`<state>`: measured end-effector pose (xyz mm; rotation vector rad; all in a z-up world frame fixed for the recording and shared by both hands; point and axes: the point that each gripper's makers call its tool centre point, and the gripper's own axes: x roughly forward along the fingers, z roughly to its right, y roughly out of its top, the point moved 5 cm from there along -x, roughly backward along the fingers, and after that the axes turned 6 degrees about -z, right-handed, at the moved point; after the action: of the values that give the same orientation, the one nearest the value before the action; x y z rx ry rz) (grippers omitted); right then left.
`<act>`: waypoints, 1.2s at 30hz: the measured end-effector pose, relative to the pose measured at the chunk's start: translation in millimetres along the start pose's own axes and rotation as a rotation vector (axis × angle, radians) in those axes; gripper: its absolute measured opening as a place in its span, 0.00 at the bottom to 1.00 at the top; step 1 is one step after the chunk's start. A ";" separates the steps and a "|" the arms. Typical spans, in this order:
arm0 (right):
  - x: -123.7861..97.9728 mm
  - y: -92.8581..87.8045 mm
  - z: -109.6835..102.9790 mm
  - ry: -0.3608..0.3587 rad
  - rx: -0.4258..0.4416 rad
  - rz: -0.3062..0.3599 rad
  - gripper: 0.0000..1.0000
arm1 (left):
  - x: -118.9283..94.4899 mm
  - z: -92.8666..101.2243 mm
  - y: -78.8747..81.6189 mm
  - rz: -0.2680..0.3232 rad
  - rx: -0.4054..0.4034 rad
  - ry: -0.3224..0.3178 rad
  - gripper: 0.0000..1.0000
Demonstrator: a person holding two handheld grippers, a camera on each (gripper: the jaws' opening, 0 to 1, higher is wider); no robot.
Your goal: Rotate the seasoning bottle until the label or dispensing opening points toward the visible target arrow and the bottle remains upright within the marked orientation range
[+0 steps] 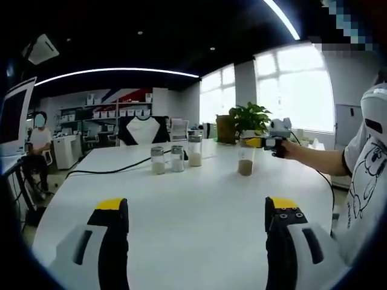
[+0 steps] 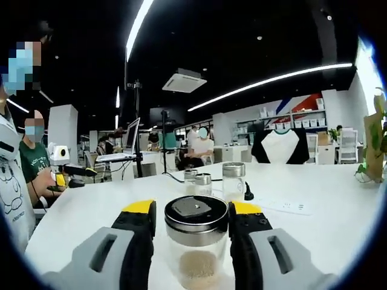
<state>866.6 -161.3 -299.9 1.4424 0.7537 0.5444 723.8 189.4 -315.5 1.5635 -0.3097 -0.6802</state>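
Grippers first: in the left gripper view the left gripper (image 1: 196,211) sits at the bottom of the frame with its jaws wide apart and nothing between them, over the bare white table (image 1: 199,199). A black cable (image 1: 109,171) runs across the table at middle left. Three small jars (image 1: 176,158) stand in a group near the middle, a little above centre. To their right the bottle (image 1: 245,158) stands upright, with brown powder in the bottom, and the right gripper (image 1: 266,143) is at its top. A green plant (image 1: 249,118) is behind it. In the right gripper view a laptop (image 2: 130,142) sits at middle left. Low in the middle, the right gripper (image 2: 192,217) has its jaws closed on the bottle (image 2: 196,241), one jaw on each side, just under the shiny cap. Jars (image 2: 211,178) stand beyond it, just above centre.
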 end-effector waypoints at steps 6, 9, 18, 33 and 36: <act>1.8 1.9 -2.4 -0.137 0.051 0.051 0.56 | 1.4 -1.3 -1.8 -0.001 -0.011 0.007 0.98; 0.0 -0.2 -5.0 -0.172 0.080 0.062 0.55 | 2.2 -1.3 -2.9 -0.004 -0.014 0.005 0.97; -3.3 -0.1 1.4 -0.235 0.058 0.062 0.49 | 2.3 -1.8 -1.2 0.010 -0.014 0.002 0.98; -1.0 -1.7 9.2 -0.227 0.007 0.009 0.40 | 0.7 -5.4 -3.4 0.005 -0.013 0.007 0.98; -0.4 -1.9 10.4 -0.189 0.007 0.005 0.39 | 2.1 -4.4 -3.7 0.007 -0.016 0.001 0.98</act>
<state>873.9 -168.7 -302.0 1.4797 0.6028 0.4029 727.3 192.2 -319.7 1.5467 -0.3082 -0.6743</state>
